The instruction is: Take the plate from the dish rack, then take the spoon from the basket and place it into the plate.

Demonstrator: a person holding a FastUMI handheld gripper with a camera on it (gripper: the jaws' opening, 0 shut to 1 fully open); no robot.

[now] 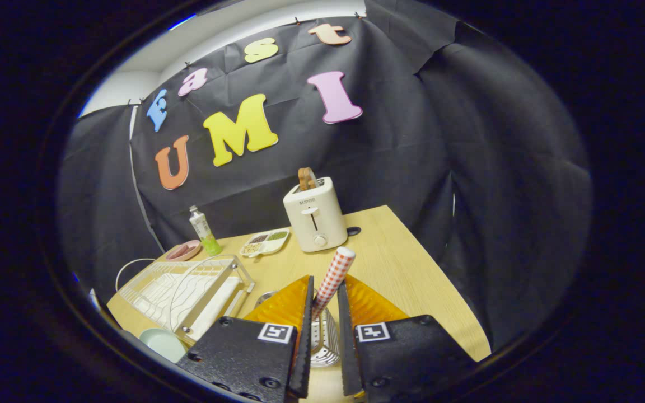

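Gripper [325, 305] around spoon [333, 277] above basket [322, 341]

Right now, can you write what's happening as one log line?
gripper: around checkered spoon handle, contact unclear | spoon: in basket | plate: on table beside dish rack

My gripper [325, 305] sits at the bottom middle of the frame and points forward and a little down. Its two fingers [305, 319] stand almost parallel with only a narrow gap between them. Both fingers press on the thin handle that rises from this gap.
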